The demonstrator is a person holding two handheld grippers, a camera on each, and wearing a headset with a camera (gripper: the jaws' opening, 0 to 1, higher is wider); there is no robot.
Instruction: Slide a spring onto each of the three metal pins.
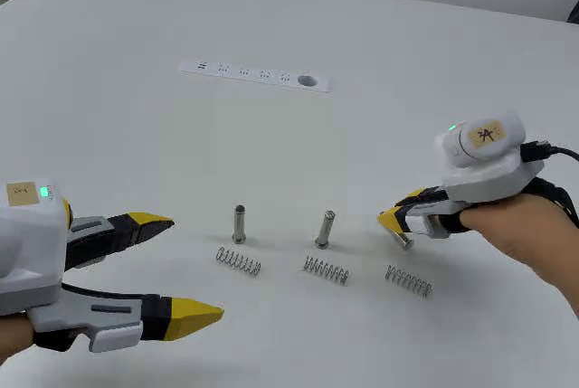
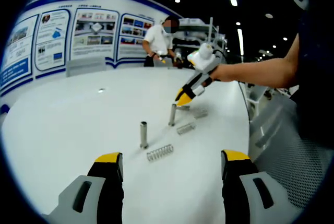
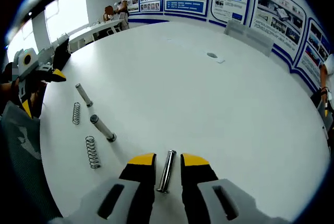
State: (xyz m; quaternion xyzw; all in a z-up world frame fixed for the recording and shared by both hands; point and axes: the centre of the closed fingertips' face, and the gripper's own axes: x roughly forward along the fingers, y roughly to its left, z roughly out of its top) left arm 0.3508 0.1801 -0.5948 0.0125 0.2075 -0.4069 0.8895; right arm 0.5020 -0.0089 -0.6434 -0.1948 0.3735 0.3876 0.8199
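Two metal pins stand upright on the white table, the left pin (image 1: pixel 239 223) (image 2: pixel 143 134) and the middle pin (image 1: pixel 325 229) (image 2: pixel 172 114). A spring lies in front of each: the left spring (image 1: pixel 238 261) (image 2: pixel 159 152) and the middle spring (image 1: pixel 326 270) (image 2: pixel 186 128). A third spring (image 1: pixel 408 281) lies further right. My right gripper (image 1: pixel 391 218) (image 3: pixel 168 161) is shut on the third pin (image 1: pixel 403 241) (image 3: pixel 167 171), which tilts just above the table. My left gripper (image 1: pixel 181 269) (image 2: pixel 172 157) stands open and empty, a short way left of the left pin.
A white power strip (image 1: pixel 255 74) lies flat at the back of the table (image 1: pixel 109 117). The table's edge runs close behind my right hand (image 2: pixel 245 125). A person (image 2: pixel 159 41) stands far off at another bench.
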